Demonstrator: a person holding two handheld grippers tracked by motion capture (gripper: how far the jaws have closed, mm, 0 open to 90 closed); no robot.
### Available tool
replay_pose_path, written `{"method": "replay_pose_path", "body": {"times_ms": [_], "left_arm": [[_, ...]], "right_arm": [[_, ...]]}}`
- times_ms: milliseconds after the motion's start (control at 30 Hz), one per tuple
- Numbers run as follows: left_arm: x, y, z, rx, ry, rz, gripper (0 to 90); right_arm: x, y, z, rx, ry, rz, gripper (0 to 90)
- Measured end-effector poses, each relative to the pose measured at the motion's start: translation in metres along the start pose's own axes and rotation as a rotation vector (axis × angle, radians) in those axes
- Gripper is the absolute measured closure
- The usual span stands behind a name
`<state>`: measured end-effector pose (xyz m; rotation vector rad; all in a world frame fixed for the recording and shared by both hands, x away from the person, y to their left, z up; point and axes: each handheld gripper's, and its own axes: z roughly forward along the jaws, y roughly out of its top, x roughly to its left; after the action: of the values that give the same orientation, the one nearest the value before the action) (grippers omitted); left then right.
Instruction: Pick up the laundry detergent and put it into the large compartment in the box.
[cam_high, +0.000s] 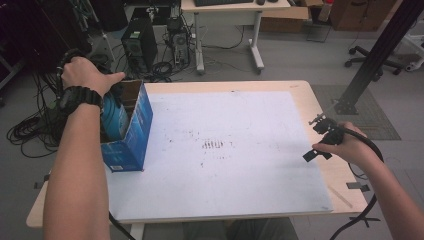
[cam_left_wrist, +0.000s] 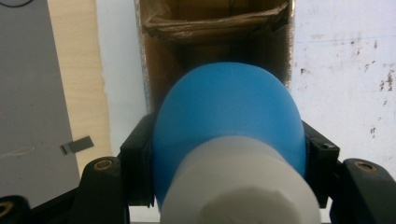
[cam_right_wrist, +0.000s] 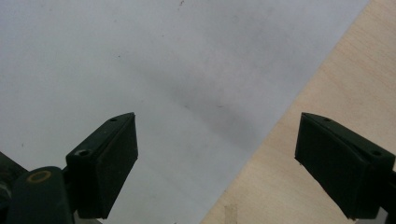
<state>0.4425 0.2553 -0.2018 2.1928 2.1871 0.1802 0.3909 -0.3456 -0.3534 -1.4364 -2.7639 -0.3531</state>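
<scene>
Left gripper (cam_left_wrist: 229, 154): clamped on blue bulb (cam_left_wrist: 224, 116), centre frame, over box (cam_left_wrist: 215, 23) mouth.
Right gripper (cam_right_wrist: 215, 163): wide, empty.
Risk: bulb may snag the box flap.

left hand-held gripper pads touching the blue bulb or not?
Touching. In the left gripper view both black pads press against the sides of the blue bulb, no gap on either side, with the open blue box just beyond it.

Overhead camera faces forward; claw cameras look closely down at the table (cam_high: 225, 200).
</scene>
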Motion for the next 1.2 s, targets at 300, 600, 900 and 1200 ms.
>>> {"method": "replay_pose_path", "body": {"times_ms": [300, 600, 900, 1200], "left_arm": [[0.003, -0.002, 0.014, 0.011, -0.008, -0.005, 37.6], [0.002, -0.001, 0.024, 0.024, -0.013, 0.000, 37.6], [0.001, -0.001, 0.033, 0.027, -0.008, 0.005, 37.6], [-0.002, -0.001, 0.042, 0.042, 0.002, 0.013, 37.6]], "right_arm": [[0.001, 0.001, 0.002, 0.005, -0.001, -0.002, 13.3], [0.002, 0.002, 0.002, 0.007, -0.002, -0.004, 13.3], [0.000, 0.000, 0.003, 0.010, -0.002, -0.003, 13.3], [0.000, 0.000, 0.004, 0.011, 0.001, -0.001, 13.3]]}}
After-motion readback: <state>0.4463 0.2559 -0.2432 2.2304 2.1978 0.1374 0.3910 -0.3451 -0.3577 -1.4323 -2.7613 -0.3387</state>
